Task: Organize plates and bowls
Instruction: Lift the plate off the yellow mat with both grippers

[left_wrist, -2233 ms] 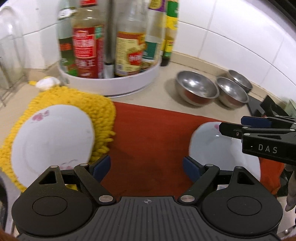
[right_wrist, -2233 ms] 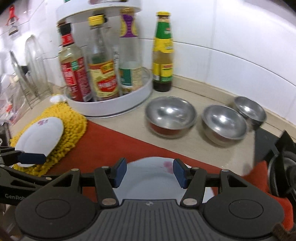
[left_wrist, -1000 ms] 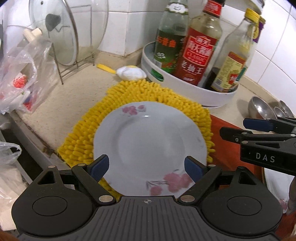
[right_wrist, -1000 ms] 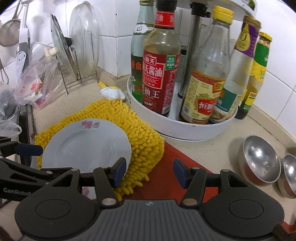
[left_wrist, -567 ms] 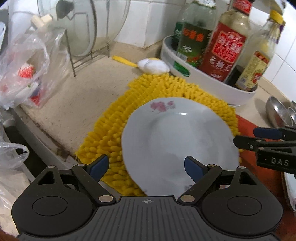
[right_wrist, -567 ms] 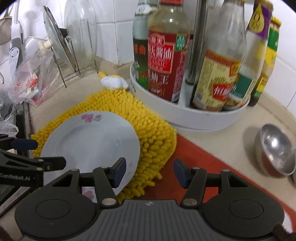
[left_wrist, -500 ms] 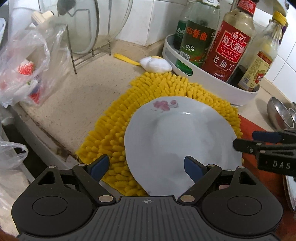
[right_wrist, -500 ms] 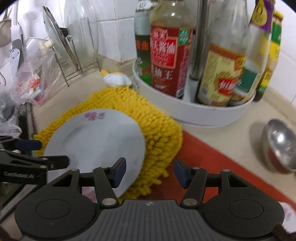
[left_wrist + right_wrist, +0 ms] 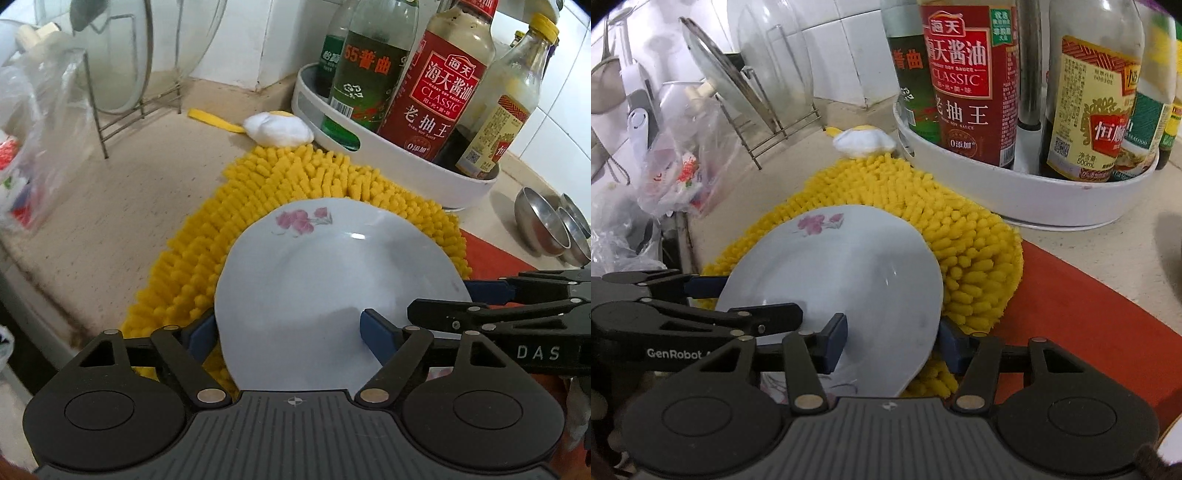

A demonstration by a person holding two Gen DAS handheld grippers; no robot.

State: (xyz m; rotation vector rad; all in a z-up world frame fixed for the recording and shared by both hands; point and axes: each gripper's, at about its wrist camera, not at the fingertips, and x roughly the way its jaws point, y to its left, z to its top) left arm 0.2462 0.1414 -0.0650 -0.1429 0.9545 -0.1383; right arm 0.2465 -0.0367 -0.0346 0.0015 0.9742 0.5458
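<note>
Left wrist view: plate lies directly ahead, both hand-held grippers, left and right, open astride its near rim.

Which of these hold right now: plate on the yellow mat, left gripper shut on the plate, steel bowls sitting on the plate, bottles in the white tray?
1. The plate lies on the yellow mat. True.
2. The left gripper is shut on the plate. False: its jaws are open, one finger over the plate and the other off the plate's left edge.
3. The steel bowls sit on the plate. False: they stand on the countertop, far right, apart from the plate.
4. The bottles stand in the white tray. True.
</note>
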